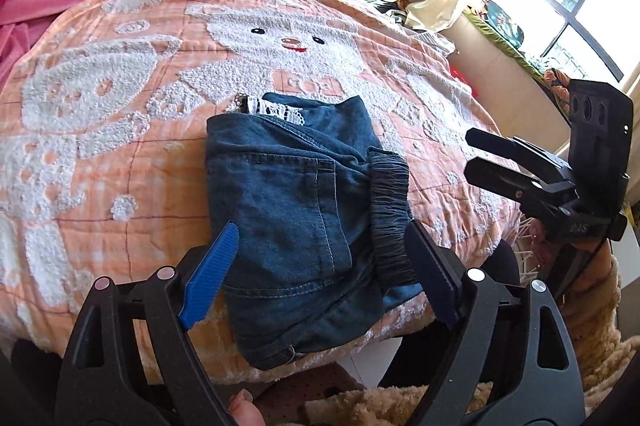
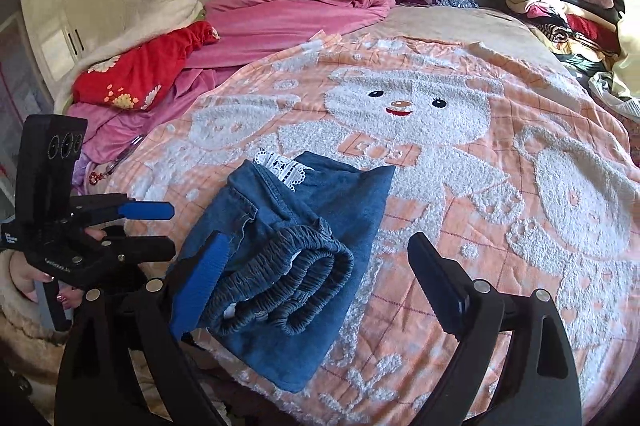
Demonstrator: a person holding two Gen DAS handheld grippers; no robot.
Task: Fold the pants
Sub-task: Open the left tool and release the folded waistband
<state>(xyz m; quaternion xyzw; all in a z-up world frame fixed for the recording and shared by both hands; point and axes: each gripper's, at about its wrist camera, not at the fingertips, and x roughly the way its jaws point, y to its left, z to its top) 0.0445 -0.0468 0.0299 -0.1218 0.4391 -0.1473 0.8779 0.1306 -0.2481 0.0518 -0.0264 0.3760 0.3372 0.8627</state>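
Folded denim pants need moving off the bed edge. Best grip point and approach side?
Grip the rolled elastic waistband, the thickest part of the folded denim pants. Come from the near bed edge with the right gripper, which is open: the band bulges above the flat denim there, facing that gripper.

1. The folded pants (image 1: 296,226) cover part of the bear blanket (image 1: 120,145); how many layers lie underneath cannot be told
2. In the left wrist view, the near tongs (image 1: 320,270) hide the pants' lower corners, and the frame's bottom edge cuts the tong arms
3. In the right wrist view, the blue pad (image 2: 204,278) hides the left end of the elastic waistband (image 2: 288,278)
4. The clothes pile (image 2: 560,5) at upper right is too jumbled to tell apart
5. The hand (image 2: 28,274) at the left edge is mostly hidden
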